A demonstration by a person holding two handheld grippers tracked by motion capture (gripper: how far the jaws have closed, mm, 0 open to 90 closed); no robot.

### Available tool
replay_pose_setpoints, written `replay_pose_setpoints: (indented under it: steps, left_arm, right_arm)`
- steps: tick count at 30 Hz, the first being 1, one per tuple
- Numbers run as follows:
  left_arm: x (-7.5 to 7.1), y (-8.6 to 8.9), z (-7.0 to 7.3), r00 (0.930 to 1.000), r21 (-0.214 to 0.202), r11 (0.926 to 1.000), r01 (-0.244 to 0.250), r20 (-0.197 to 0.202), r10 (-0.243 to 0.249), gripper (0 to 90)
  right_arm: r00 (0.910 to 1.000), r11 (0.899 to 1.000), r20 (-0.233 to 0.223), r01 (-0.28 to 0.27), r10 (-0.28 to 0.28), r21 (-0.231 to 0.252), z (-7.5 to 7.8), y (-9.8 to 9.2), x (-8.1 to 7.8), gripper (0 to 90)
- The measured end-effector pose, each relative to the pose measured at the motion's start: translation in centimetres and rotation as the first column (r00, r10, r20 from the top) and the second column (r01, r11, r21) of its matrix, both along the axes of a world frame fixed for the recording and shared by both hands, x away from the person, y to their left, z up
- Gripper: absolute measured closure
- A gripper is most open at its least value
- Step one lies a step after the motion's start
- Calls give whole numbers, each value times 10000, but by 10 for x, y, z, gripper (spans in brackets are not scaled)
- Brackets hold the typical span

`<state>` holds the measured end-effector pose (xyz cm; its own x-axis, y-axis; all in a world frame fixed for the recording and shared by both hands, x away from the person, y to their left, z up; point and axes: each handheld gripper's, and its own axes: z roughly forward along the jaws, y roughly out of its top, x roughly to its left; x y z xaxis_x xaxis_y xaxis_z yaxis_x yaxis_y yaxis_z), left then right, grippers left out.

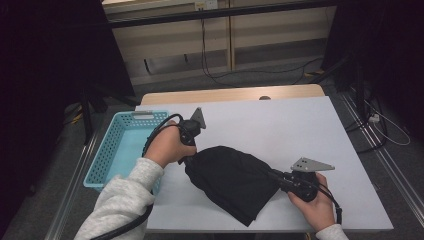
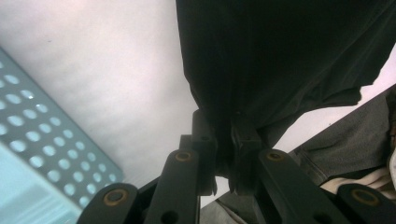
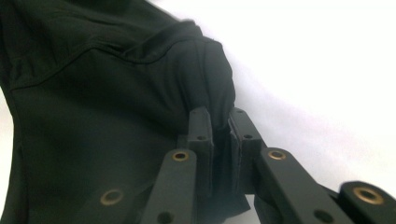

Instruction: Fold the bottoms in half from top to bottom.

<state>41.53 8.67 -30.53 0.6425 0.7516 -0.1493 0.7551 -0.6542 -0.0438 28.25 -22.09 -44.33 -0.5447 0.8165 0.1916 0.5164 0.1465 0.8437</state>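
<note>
A black garment (image 1: 232,180) hangs bunched between both grippers above the white table (image 1: 280,125). My left gripper (image 1: 189,161) holds its left edge, and in the left gripper view the left gripper (image 2: 224,149) has its jaws shut on a fold of the black garment (image 2: 280,60). At the right, my right gripper (image 1: 276,176) pinches the other edge. The right gripper view shows the right gripper (image 3: 219,140) with its jaws closed on black garment (image 3: 116,102) cloth pressed between the pads. The lower part of the garment trails onto the table near the front edge.
A light blue perforated basket (image 1: 112,150) stands at the table's left edge, close to my left hand; the basket (image 2: 28,140) wall also appears in the left gripper view. A dark stand (image 1: 360,75) and cables lie on the floor beyond the table's right side.
</note>
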Motion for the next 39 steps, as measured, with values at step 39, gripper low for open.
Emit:
replay_pose_setpoints:
  steps: [39]
  left_arm:
    - [16, 20, 80, 9977, 695, 9975, -145, 674, 98, 832]
  right_arm:
    - [9934, 9947, 1141, -202, 85, 1013, 24, 38, 5, 819]
